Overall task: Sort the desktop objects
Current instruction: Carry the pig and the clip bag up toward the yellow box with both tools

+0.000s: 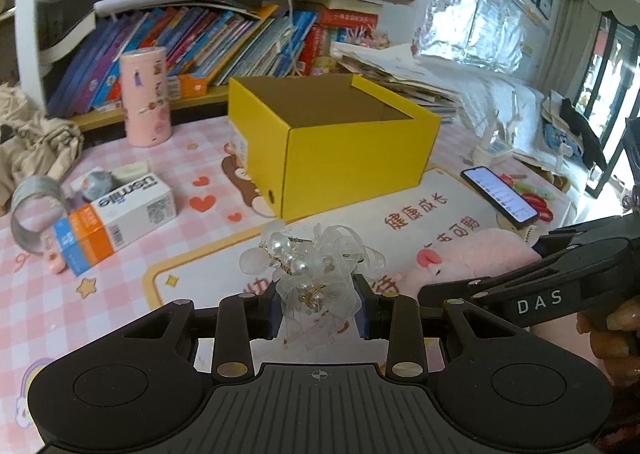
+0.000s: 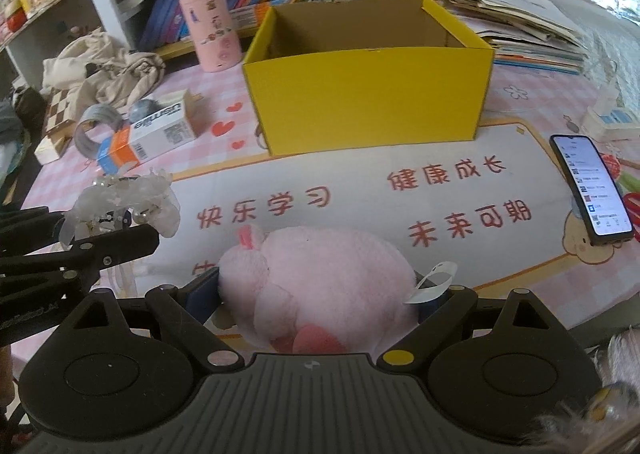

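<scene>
Beside "usmile" carton: left gripper clamps pearl hair ornament; right gripper clamps pink plush.

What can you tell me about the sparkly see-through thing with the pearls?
The clear hair ornament looks like glossy transparent plastic: looped ribbon bows, frosted petals, several round white pearls and thin gold wire. The left hand-held gripper pinches its lower part between two blue-padded fingers. It appears lifted above the pink checked desk mat, with thin clear strips dangling below. It points toward the open yellow box, and nothing else touches it.
</scene>
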Motion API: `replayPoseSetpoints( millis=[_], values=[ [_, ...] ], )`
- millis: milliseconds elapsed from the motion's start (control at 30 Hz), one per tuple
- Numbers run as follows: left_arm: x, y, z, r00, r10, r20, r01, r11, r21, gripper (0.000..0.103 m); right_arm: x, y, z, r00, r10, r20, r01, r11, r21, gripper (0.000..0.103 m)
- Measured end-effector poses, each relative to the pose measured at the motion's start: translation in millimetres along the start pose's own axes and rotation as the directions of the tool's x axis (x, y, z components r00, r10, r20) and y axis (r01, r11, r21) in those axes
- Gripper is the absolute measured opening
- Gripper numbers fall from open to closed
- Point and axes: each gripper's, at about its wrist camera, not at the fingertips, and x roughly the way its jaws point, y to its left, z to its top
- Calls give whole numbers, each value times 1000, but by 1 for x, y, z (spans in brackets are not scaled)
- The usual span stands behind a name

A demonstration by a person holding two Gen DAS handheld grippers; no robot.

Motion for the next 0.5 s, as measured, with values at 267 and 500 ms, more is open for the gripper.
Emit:
replayPoseSetpoints(
  millis=[267,500],
  values=[
    [16,-13,13,1000,-5,-12,5,1000,20,33,3,-31,14,1000,-27,-2,27,999,41,92],
    [31,-24,26,1000,-8,-18,9,1000,30,33,10,-55,24,999,-32,-22,33,998,52,92]
  ],
)
